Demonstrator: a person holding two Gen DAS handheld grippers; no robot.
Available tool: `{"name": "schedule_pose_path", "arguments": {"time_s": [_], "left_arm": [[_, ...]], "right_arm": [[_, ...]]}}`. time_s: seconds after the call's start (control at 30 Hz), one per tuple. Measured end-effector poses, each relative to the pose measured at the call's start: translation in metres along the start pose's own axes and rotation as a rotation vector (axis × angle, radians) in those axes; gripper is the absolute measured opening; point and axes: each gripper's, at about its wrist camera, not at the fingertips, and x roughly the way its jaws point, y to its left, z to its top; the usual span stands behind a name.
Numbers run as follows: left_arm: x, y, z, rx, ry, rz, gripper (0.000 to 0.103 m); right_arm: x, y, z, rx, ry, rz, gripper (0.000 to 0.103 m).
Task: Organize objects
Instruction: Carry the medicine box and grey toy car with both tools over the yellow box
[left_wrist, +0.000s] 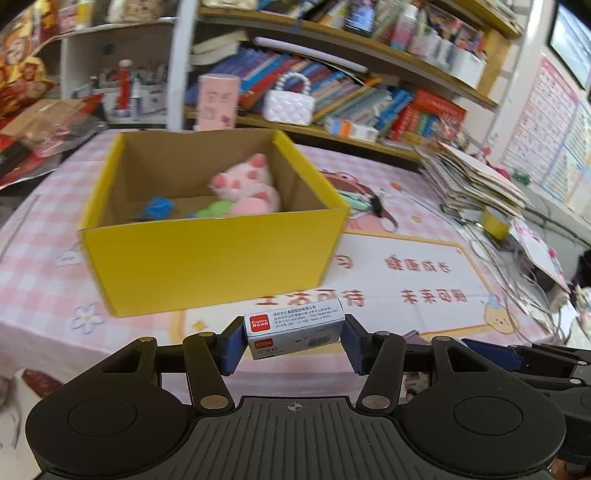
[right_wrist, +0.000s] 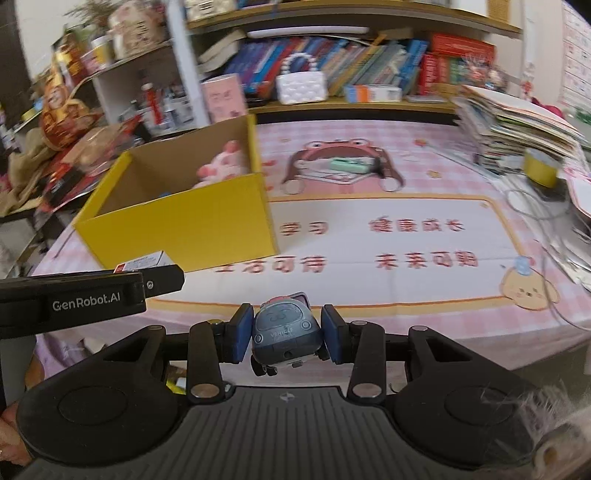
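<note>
- Left wrist view: the left gripper (left_wrist: 293, 341) has its jaws pinching a small grey staple box (left_wrist: 295, 328) by its two ends, held above the bench (left_wrist: 424, 273).
- Just beyond it stands an open yellow cardboard box (left_wrist: 207, 258) with a pink plush pig (left_wrist: 249, 186) and small blue and green bits inside.
- Right wrist view: the right gripper (right_wrist: 286, 338) has its jaws clamped on a blue-grey toy car (right_wrist: 284, 336), nose toward the camera.
- A mint-green item (right_wrist: 349, 165) lies on the pink checked cloth, well apart from the box.
</note>
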Motion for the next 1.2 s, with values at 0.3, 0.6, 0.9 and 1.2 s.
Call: {"name": "schedule_pose_path", "arguments": {"time_s": [0.3, 0.6, 0.9, 1.2], "left_arm": [[-0.032, 0.046, -0.012, -0.115, -0.055, 0.118, 0.053], [-0.049, 0.071, -0.018, -0.146, -0.083, 0.173, 0.053], [-0.053, 0.081, -0.006, -0.145, -0.139, 0.2, 0.053], [-0.037, 0.083, 0.036, -0.14, -0.235, 0.251, 0.053]], "right_arm": [[0.012, 0.047, -0.004, -0.1, 0.035, 0.128, 0.038], [0.02, 0.072, -0.004, -0.119, 0.043, 0.169, 0.038], [0.022, 0.084, 0.014, -0.143, -0.026, 0.161, 0.038], [0.036, 0.085, 0.073, -0.159, -0.15, 0.17, 0.038]]}}
